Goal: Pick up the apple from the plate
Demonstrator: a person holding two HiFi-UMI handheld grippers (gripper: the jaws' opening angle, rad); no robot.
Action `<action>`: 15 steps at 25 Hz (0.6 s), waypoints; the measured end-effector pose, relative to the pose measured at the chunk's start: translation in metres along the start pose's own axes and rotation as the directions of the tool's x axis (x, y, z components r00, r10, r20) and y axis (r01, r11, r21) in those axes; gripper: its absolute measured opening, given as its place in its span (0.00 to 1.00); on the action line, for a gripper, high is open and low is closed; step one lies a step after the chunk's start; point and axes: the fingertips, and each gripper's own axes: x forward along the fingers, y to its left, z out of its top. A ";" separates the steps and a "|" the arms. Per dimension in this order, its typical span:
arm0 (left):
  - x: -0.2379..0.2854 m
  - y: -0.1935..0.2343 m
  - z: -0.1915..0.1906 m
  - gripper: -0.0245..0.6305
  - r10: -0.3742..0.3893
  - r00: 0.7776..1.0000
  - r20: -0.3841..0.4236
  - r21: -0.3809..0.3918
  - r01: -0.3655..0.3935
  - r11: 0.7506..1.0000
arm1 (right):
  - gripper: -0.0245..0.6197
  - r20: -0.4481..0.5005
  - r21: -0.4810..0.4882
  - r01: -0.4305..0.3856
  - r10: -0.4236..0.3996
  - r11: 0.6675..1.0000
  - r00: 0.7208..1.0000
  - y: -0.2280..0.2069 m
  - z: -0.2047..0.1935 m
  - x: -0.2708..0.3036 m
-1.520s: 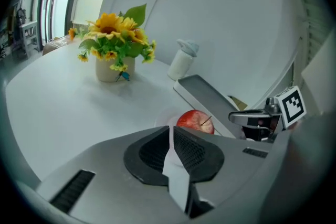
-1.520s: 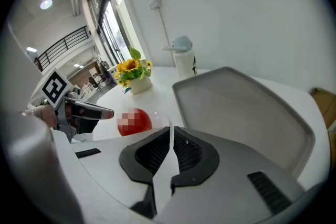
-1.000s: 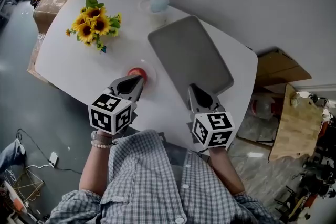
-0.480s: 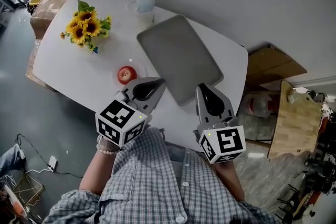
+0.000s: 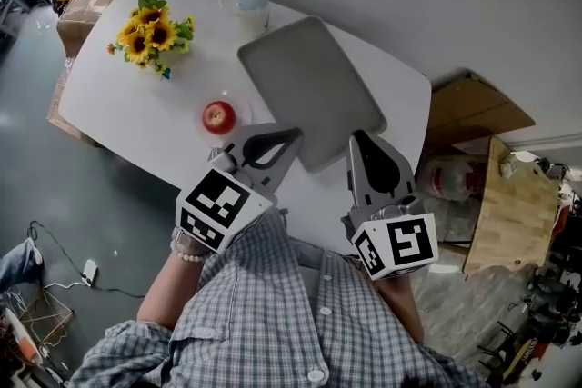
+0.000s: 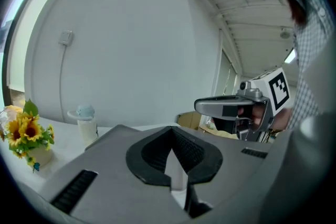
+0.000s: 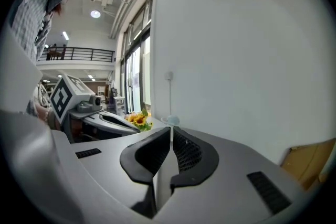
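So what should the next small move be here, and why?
Probably swing the left gripper toward the apple, opening it: the apple lies untouched on its plate, that gripper is the nearer one, and its jaws are together on nothing.

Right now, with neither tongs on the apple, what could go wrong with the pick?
1. The left tongs are shut and aimed over the grey tray, not at the apple. Unless they open first, they may only knock it.
2. The apple sits on a small plate near the table edge, so a nudge could roll it off.
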 end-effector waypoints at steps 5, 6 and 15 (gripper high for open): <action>-0.001 -0.002 -0.002 0.05 0.005 1.000 -0.003 0.000 -0.005 1.000 | 0.09 -0.002 -0.026 -0.026 0.026 0.999 1.000 0.006 0.000 0.003; -0.001 -0.001 -0.002 0.05 0.010 1.000 -0.007 -0.001 -0.010 1.000 | 0.09 -0.004 -0.023 -0.031 0.031 0.999 1.000 0.007 -0.001 0.004; -0.001 -0.004 -0.005 0.05 0.006 1.000 -0.026 0.000 -0.006 1.000 | 0.09 -0.022 0.012 -0.038 0.038 0.999 0.999 0.008 -0.008 0.006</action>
